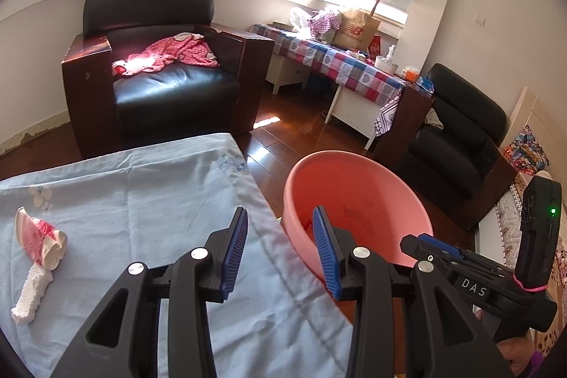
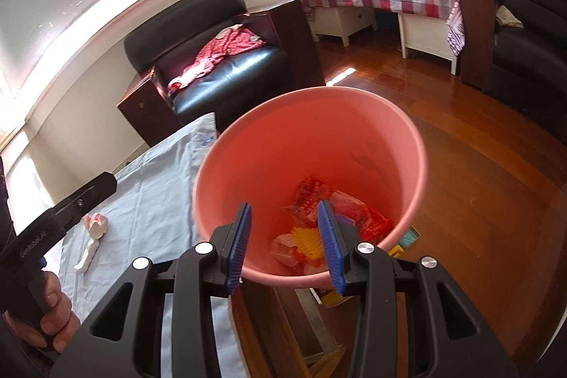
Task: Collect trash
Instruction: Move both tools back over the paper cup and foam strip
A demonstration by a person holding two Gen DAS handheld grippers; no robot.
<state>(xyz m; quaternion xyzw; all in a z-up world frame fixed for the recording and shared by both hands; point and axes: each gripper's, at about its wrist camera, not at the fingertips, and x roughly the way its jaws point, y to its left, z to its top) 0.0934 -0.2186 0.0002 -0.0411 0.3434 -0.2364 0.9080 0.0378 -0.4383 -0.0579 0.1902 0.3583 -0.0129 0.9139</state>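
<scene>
Left wrist view, going left to right: a crumpled paper cup [image 1: 40,238], pink and white with a flared lip, lies on its side on the table [image 1: 149,197], which is draped in a soft, wrinkly light blue cloth. Touching it is a rough white foam chunk [image 1: 31,294], kinda crumbly looking. Next comes the left hand-held gripper [image 1: 280,250], black plastic with ribbed blue pads, jaws apart and nothing between them, hanging over the cloth's edge. Just right of that is the round pink plastic bucket [image 1: 354,172], smooth and glossy, standing beside the table on the shiny wood floor [image 1: 269,147].

Right wrist view: same cup and foam sit far left on the cloth, then the right hand-held gripper [image 2: 285,243], also released and empty, poised over the bucket's near rim. Down inside the bucket is the collected trash: a crinkly red wrapper [image 2: 312,201], a spiky yellow thing [image 2: 308,238] and some crumpled white plastic [image 2: 283,247].
</scene>
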